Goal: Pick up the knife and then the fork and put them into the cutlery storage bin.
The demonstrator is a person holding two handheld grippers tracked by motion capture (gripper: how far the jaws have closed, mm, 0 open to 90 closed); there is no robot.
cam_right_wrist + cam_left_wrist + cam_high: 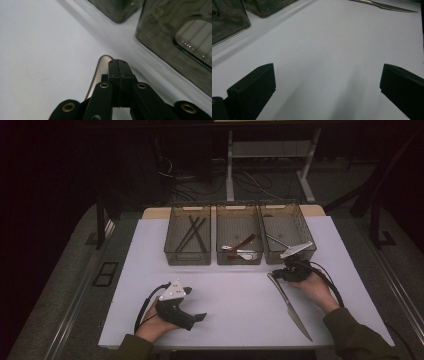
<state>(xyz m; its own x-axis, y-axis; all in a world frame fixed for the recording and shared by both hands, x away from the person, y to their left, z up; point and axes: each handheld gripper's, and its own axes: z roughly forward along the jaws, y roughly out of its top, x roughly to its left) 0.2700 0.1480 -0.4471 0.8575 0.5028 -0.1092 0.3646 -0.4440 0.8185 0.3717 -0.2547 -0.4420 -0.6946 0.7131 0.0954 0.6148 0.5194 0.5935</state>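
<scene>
A metal table knife (pixel 290 307) lies flat on the white table (pixel 235 305), blade toward the front edge. Its rounded handle end (pixel 101 68) pokes out from under the left side of my right gripper (pixel 118 65). That gripper (pixel 289 270) sits low over the handle end with its jaws pressed together and nothing between them. My left gripper (pixel 197 317) rests near the front left of the table. Its jaws stand wide apart in the left gripper view (pixel 327 77) over bare table. The knife's serrated blade (pixel 394 8) shows far off there.
Three clear bins stand in a row at the back. The left bin (pixel 187 257) holds dark sticks, the middle bin (pixel 239 259) mixed utensils, and the right bin (pixel 280 220) a metal utensil. The right bin's wall (pixel 172 37) is close beside my right gripper.
</scene>
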